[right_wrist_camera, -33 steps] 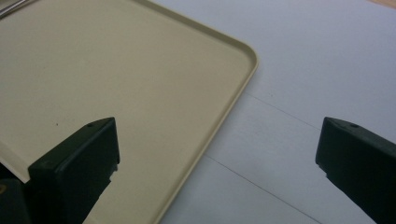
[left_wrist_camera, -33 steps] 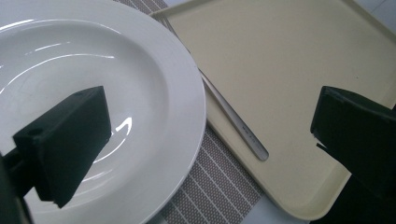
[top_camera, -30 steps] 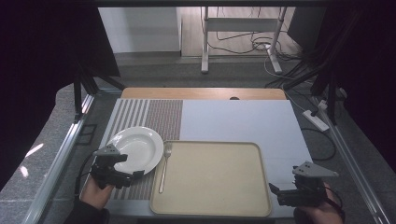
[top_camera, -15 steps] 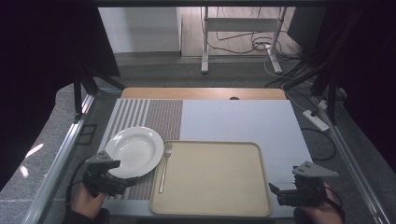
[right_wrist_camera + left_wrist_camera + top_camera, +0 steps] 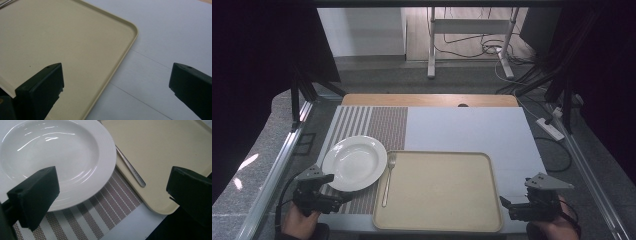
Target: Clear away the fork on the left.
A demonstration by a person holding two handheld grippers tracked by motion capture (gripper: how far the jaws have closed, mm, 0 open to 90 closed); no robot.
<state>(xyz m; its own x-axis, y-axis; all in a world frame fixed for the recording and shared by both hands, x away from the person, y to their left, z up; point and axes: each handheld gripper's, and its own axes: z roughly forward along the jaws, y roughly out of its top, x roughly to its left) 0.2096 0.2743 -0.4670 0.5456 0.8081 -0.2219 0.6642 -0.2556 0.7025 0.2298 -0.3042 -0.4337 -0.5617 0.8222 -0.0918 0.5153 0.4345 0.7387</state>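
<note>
A white plate (image 5: 354, 162) rests on a striped placemat (image 5: 377, 125) at the left of the table. A fork (image 5: 388, 177) lies beside it along the left edge of a beige tray (image 5: 442, 190). My left gripper (image 5: 341, 198) hovers open at the near left corner, just short of the plate's near rim. In the left gripper view the plate (image 5: 62, 157), the fork handle (image 5: 130, 167) and the tray corner (image 5: 160, 150) lie beyond the open left gripper (image 5: 112, 188). My right gripper (image 5: 507, 205) is open by the tray's near right corner (image 5: 62, 37), holding nothing.
White table surface (image 5: 462, 130) stretches behind and right of the tray. A wooden strip (image 5: 427, 100) runs along the far edge. Metal frame rails (image 5: 277, 170) flank the table, with cables and a power strip (image 5: 551, 129) on the floor to the right.
My left gripper has drawn back from the plate's rim toward the near left corner. The right gripper, plate, fork and tray stay where they were.
</note>
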